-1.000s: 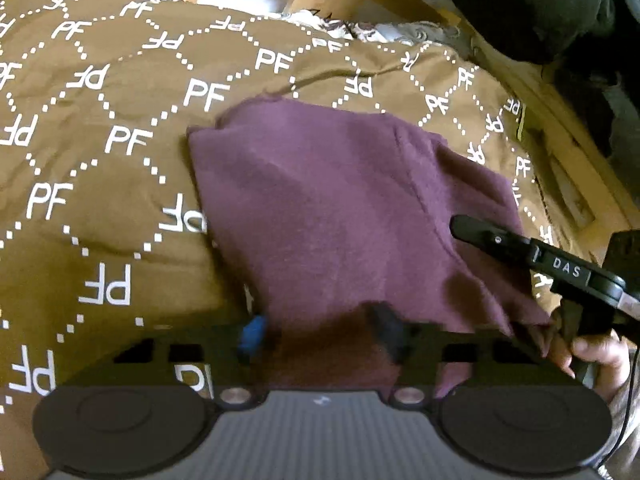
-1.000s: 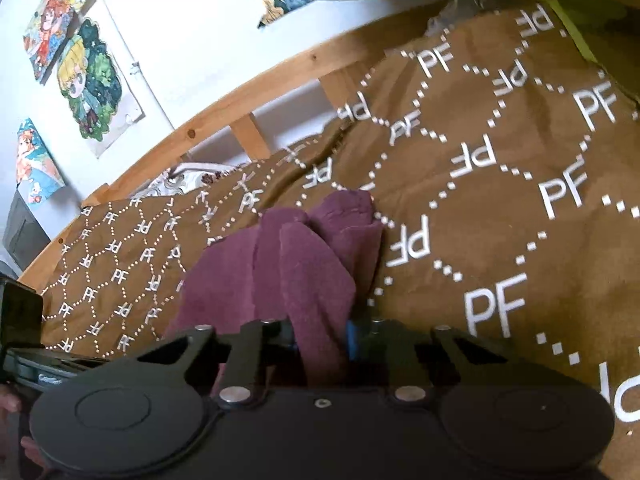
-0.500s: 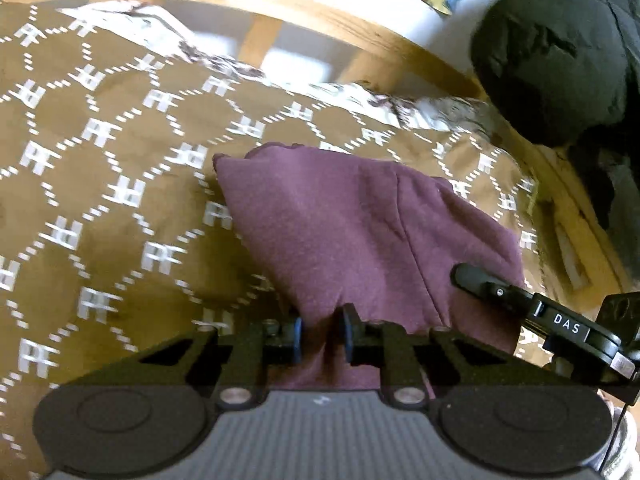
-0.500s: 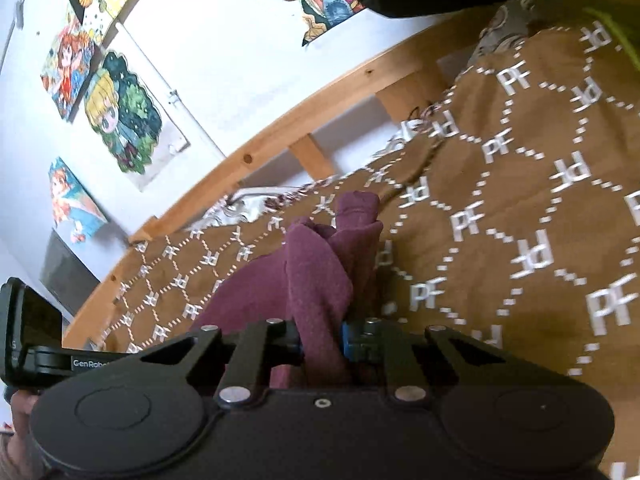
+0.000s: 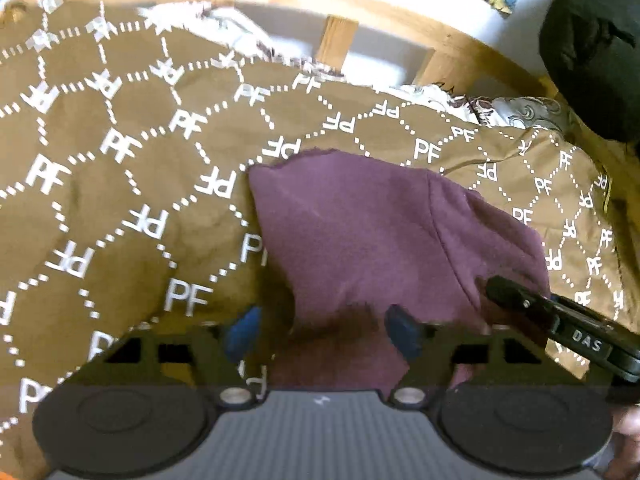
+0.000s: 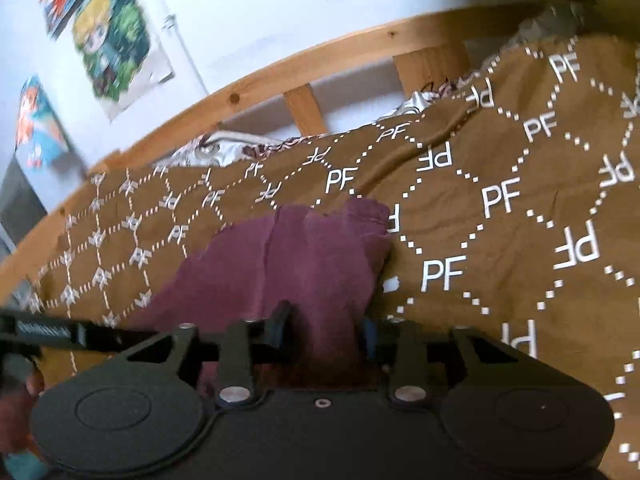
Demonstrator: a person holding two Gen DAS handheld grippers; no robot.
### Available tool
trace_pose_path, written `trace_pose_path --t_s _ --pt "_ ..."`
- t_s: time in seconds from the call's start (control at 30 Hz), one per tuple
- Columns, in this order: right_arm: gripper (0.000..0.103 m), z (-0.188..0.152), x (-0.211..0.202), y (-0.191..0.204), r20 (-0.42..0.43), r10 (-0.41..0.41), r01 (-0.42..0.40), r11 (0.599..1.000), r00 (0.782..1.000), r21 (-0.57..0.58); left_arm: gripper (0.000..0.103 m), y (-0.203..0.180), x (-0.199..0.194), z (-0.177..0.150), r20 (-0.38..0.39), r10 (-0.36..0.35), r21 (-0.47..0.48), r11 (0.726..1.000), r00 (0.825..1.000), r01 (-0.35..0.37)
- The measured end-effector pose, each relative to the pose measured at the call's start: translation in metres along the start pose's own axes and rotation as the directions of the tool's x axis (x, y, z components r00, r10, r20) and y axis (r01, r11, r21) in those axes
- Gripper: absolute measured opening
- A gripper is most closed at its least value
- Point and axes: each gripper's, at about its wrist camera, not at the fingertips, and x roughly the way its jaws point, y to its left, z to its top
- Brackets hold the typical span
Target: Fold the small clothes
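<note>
A small maroon garment point(image 5: 360, 232) lies folded on the brown bedspread point(image 5: 120, 208). My left gripper point(image 5: 322, 330) hovers over its near edge. Its jaws are opening and stand wide, with cloth between the blue pads point(image 5: 244, 330) but not pinched. In the right wrist view the same maroon garment point(image 6: 288, 264) lies bunched, its cuff end at the far right. My right gripper point(image 6: 324, 328) is over its near end, jaws opening, with cloth loose between them. Each gripper shows in the other's view: the right gripper point(image 5: 560, 328) and the left gripper point(image 6: 60, 332).
The bedspread point(image 6: 500, 220), with a white PF lattice print, covers the bed. A wooden bed rail point(image 6: 280, 76) runs along the far side under a white wall with posters point(image 6: 112, 36). A dark bundle point(image 5: 592, 48) sits at the far right. A patterned sheet point(image 5: 520, 112) peeks out.
Both grippers were shut on the maroon cloth half a second ago; now both have spread their jaws and let it go. The raised fold has dropped onto the bedspread, and both hands have drawn back.
</note>
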Motion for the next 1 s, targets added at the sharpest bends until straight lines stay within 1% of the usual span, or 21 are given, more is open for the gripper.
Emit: trace_pose_path --t_s 0.07,0.1,0.13,0.2,0.23,0.27,0.37,0.4,0.47,0.53,0.6,0.67,0.77,0.9,1.0 --pt "0.06 -0.007 -0.009 0.004 0.012 -0.009 0.009 1.0 1.0 -0.015 0.086 -0.006 -0.014 -0.007 0.027 0.027 0.018 0.999 0.999 -0.028" --pt "0.063 -0.011 -0.016 0.006 0.024 -0.011 0.012 1.0 1.0 -0.021 0.09 -0.009 -0.022 -0.013 0.043 0.039 0.021 0.999 0.998 -0.04" --pt "0.068 -0.014 -0.022 0.009 0.034 -0.016 0.017 0.999 0.999 -0.029 0.091 -0.01 -0.03 -0.018 0.061 0.048 0.021 0.999 0.997 -0.05" --pt "0.071 -0.021 -0.039 0.017 0.062 -0.027 0.031 0.998 0.998 -0.061 0.098 -0.013 -0.05 -0.031 0.107 0.07 0.014 0.997 0.992 -0.072" --pt "0.075 -0.024 -0.048 0.022 0.074 -0.032 0.037 0.997 0.997 -0.073 0.1 -0.016 -0.06 -0.038 0.136 0.086 0.009 0.996 0.987 -0.089" --pt "0.081 -0.027 -0.057 0.025 0.088 -0.033 0.041 0.996 0.996 -0.082 0.103 -0.018 -0.073 -0.047 0.171 0.11 0.005 0.994 0.979 -0.113" --pt "0.088 -0.04 -0.091 0.036 0.14 -0.025 0.039 0.994 0.99 -0.098 0.103 -0.022 -0.106 -0.072 0.251 0.164 0.006 0.985 0.954 -0.17" --pt "0.089 -0.043 -0.101 0.039 0.152 -0.024 0.041 0.994 0.988 -0.105 0.103 -0.023 -0.115 -0.08 0.272 0.176 0.01 0.983 0.946 -0.186" --pt "0.096 -0.053 -0.123 0.048 0.181 -0.024 0.046 0.992 0.983 -0.119 0.103 -0.023 -0.134 -0.097 0.313 0.205 0.019 0.975 0.927 -0.222" --pt "0.101 -0.064 -0.144 0.055 0.209 -0.02 0.049 0.99 0.978 -0.132 0.103 -0.023 -0.151 -0.116 0.346 0.236 0.024 0.965 0.908 -0.259" --pt "0.102 -0.076 -0.164 0.061 0.228 -0.023 0.056 0.989 0.973 -0.138 0.103 -0.021 -0.164 -0.137 0.366 0.252 0.027 0.959 0.896 -0.281" --pt "0.102 -0.089 -0.18 0.066 0.231 -0.035 0.067 0.989 0.972 -0.132 0.103 -0.019 -0.171 -0.153 0.37 0.256 0.036 0.957 0.893 -0.289" --pt "0.102 -0.111 -0.2 0.072 0.232 -0.072 0.102 0.988 0.97 -0.119 0.103 -0.018 -0.175 -0.171 0.36 0.25 0.051 0.957 0.899 -0.287" --pt "0.102 -0.135 -0.219 0.076 0.222 -0.109 0.134 0.986 0.969 -0.1 0.103 -0.019 -0.174 -0.187 0.367 0.234 0.07 0.958 0.9 -0.278" --pt "0.102 -0.148 -0.228 0.074 0.222 -0.136 0.16 0.983 0.965 -0.093 0.103 -0.021 -0.171 -0.196 0.358 0.224 0.089 0.958 0.907 -0.272"
